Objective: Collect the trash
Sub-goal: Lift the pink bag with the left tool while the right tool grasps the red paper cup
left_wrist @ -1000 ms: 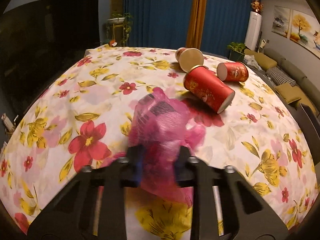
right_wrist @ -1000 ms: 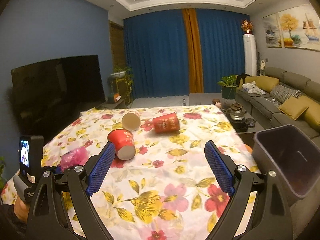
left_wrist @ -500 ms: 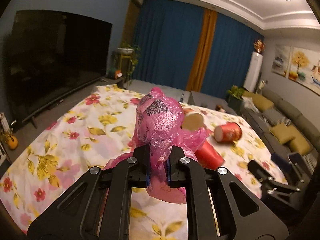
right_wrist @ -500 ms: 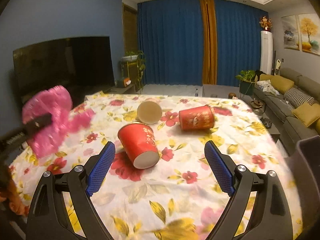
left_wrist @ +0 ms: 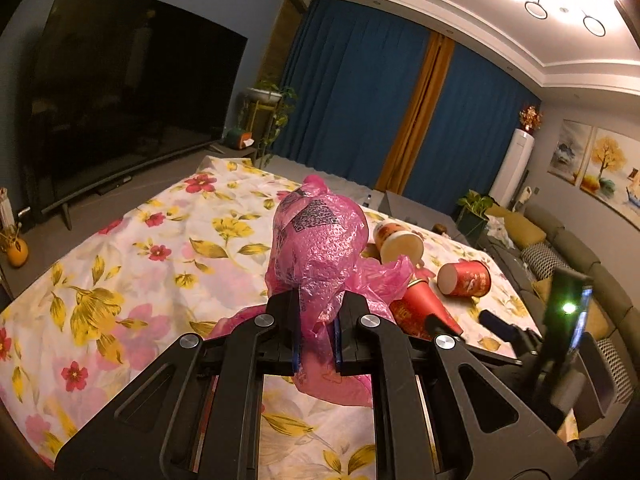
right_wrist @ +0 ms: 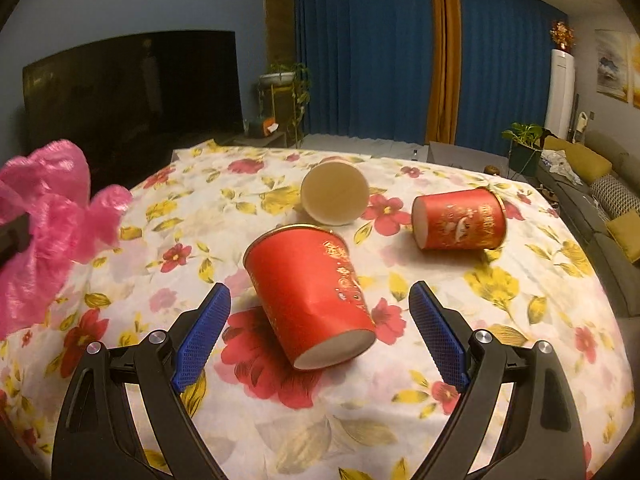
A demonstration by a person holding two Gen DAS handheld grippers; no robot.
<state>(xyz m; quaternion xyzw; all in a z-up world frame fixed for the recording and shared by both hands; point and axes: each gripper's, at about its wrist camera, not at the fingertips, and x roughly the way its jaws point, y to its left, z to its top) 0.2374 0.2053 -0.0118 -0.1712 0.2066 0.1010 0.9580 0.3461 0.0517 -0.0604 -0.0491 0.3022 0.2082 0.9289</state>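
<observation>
My left gripper [left_wrist: 316, 330] is shut on a crumpled pink plastic bag [left_wrist: 320, 240] and holds it above the floral tablecloth [left_wrist: 168, 240]. The bag also shows at the left edge of the right wrist view [right_wrist: 48, 208]. My right gripper [right_wrist: 320, 328] is open, its blue pads either side of the nearest red paper cup [right_wrist: 316, 300], which lies on its side. A second red cup [right_wrist: 460, 220] lies to the right and a third cup [right_wrist: 334, 194] shows its pale bottom behind. All three cups show in the left wrist view [left_wrist: 466, 280].
A large dark TV [right_wrist: 132, 92] stands at the left. Blue curtains [right_wrist: 360, 52] hang behind the table. A sofa with cushions [right_wrist: 608, 188] runs along the right. A potted plant [right_wrist: 524, 148] stands near the table's far right corner.
My left gripper has lifted the pink bag off the table. My right gripper has moved forward and lower toward the nearest red cup, still open. The bin has left the right view.
</observation>
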